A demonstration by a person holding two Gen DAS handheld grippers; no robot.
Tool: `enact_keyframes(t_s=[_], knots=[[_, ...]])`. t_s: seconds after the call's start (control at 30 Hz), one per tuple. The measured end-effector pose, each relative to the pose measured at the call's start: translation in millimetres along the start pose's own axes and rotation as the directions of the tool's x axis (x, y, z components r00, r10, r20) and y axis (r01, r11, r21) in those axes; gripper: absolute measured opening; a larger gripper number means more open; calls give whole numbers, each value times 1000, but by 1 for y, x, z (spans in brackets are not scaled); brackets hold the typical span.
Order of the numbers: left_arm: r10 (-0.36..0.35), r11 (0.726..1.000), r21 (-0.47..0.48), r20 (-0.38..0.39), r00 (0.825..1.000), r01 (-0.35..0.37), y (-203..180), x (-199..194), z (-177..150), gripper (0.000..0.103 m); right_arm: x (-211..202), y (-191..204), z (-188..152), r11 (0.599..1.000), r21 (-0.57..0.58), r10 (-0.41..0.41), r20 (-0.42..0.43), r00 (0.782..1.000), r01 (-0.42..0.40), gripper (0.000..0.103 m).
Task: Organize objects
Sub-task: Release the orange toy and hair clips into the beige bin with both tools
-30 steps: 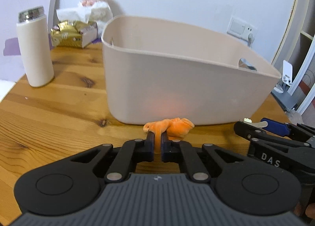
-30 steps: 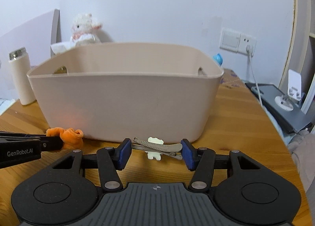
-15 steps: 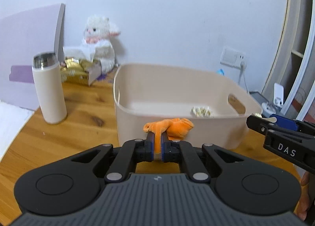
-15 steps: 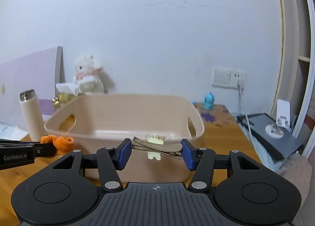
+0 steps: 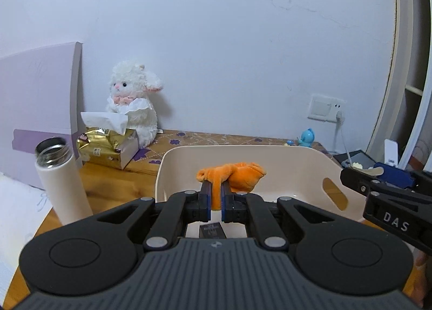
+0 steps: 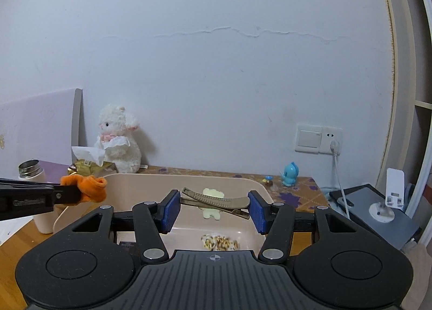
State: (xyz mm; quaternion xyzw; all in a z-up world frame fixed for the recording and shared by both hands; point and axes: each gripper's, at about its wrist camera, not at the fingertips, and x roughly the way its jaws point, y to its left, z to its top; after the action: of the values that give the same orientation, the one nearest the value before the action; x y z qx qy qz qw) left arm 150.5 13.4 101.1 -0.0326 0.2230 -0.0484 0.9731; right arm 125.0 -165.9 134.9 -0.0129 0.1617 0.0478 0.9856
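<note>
My left gripper (image 5: 215,188) is shut on an orange fabric scrunchie (image 5: 235,173), held above the near left part of the beige plastic basket (image 5: 291,158). My right gripper (image 6: 214,206) is shut on a long bronze hair clip (image 6: 216,198) with a pale yellow charm, lengthwise between the pads, above the basket (image 6: 259,188). Inside the basket lie a speckled hair tie (image 6: 219,242) and a small dark item (image 5: 212,230). The left gripper with its scrunchie (image 6: 86,188) shows at the left of the right wrist view.
A white open flask (image 5: 60,183) stands left of the basket on the wooden table (image 5: 116,183). Behind it are a gold tissue pack (image 5: 108,145) and a white plush lamb (image 5: 133,102). A blue figurine (image 6: 291,174), wall socket and tablet (image 6: 372,207) lie right.
Both grippers have risen from table level in front of the basket to above its rim, carrying the scrunchie and the hair clip. The basket's inside now shows.
</note>
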Motion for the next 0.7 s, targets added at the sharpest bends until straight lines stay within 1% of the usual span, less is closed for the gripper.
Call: enact_keyframes(t_s=[0.2, 0.33, 0.4, 0.57, 0.7], knots=[[22, 999, 29, -85, 996, -20, -5, 45, 4, 7, 28, 4, 1, 1000, -13, -5, -50, 999, 4, 51], [18, 999, 40, -168, 986, -11, -7, 71, -2, 7, 49, 3, -7, 1000, -7, -9, -107, 994, 8, 51], [28, 999, 51, -207, 978, -17, -8, 84, -7, 7, 58, 2, -12, 1000, 0, -11, -136, 991, 11, 51], [26, 998, 57, -273, 962, -11, -7, 99, -17, 8, 75, 0, -22, 1000, 6, -17, -198, 980, 19, 51], [21, 997, 76, -306, 952, 2, -9, 105, -20, 8, 83, 1, -26, 1000, -1, -20, -234, 972, 20, 51]])
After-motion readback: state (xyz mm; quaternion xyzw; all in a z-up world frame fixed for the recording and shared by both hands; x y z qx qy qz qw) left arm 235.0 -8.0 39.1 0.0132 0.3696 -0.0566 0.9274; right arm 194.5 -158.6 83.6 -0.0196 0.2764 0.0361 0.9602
